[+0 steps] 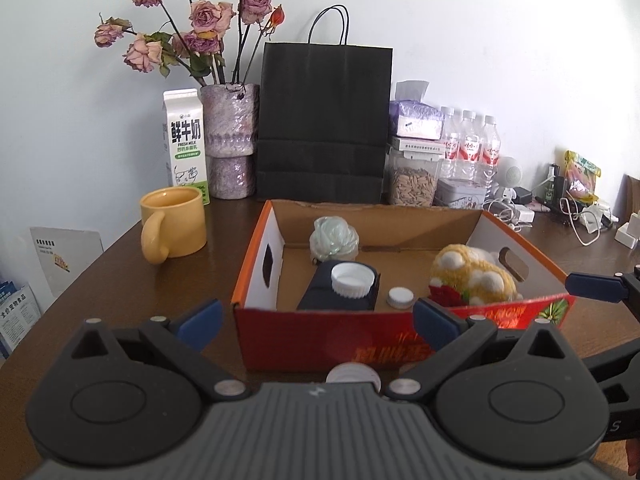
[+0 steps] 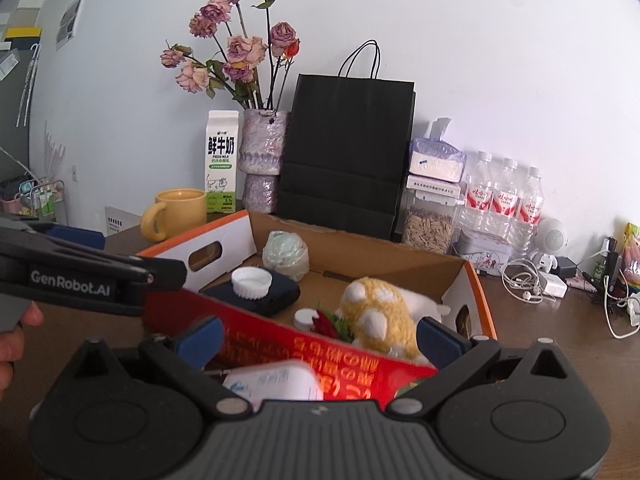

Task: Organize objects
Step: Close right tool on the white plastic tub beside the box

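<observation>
In front of the box [image 2: 304, 344], on its near side, a white bottle [image 2: 276, 380] lies low between the spread fingers of the right claw [image 2: 318, 340]; the jaws stand wide and grip nothing. The left claw [image 1: 318, 320] is also wide open and empty, with a white cap [image 1: 352, 374] just below it, pressed near the box's red front wall.

Inside the box sit a dark container with a white lid [image 1: 352, 278], a small white cap [image 1: 400, 297], a pale green wrapped ball [image 1: 334, 238] and a yellow plush toy [image 1: 472, 276].

The risk is likely the grasp: the bottle looks smooth and round, so it may roll or squirt out if pinched off-centre. It also lies close to the front wall, so a claw finger could catch the cardboard and shove the light box. The two claws are near each other and may collide.

The desk [image 1: 120, 268] is dark brown wood. At its far edge, against a white wall, stand a yellow mug [image 1: 174, 224], a milk carton [image 1: 185, 140], a vase of dried roses [image 1: 230, 140], a black paper bag [image 1: 324, 120], water bottles [image 1: 472, 144] and tangled cables [image 2: 528, 284] to the right.
</observation>
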`<state>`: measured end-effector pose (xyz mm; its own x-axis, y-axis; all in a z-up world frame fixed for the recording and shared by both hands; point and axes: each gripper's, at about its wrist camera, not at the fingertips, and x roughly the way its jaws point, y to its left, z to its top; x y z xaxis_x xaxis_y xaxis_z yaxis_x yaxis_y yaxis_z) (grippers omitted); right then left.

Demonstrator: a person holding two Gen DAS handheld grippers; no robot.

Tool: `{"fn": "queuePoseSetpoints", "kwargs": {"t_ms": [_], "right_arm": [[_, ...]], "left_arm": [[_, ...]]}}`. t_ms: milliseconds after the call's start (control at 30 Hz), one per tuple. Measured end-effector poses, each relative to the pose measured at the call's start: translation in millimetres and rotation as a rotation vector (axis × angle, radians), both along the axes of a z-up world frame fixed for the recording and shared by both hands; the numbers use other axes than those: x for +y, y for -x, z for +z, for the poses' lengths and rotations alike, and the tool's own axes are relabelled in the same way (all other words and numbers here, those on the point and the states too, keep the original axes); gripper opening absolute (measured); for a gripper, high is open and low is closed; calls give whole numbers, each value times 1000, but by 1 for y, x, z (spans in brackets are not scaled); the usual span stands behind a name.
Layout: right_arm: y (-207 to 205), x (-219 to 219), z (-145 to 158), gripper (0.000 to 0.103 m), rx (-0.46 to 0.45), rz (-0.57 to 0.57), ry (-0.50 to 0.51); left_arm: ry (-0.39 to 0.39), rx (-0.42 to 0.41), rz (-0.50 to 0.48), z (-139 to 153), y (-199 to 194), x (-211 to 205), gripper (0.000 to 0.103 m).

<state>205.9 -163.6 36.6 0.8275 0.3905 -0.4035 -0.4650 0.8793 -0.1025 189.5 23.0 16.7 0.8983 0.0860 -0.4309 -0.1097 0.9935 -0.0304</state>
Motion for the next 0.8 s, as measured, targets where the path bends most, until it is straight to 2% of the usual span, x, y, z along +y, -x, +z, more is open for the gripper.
{"fn": "queuePoseSetpoints", "kwargs": {"t_ms": [400, 800], "right_arm": [[36, -6, -16, 103, 34, -6, 13], [35, 12, -29, 103, 54, -57, 79]], "left_arm": [[2, 53, 24, -16, 38, 9, 103], [24, 79, 56, -24, 57, 24, 103]]}}
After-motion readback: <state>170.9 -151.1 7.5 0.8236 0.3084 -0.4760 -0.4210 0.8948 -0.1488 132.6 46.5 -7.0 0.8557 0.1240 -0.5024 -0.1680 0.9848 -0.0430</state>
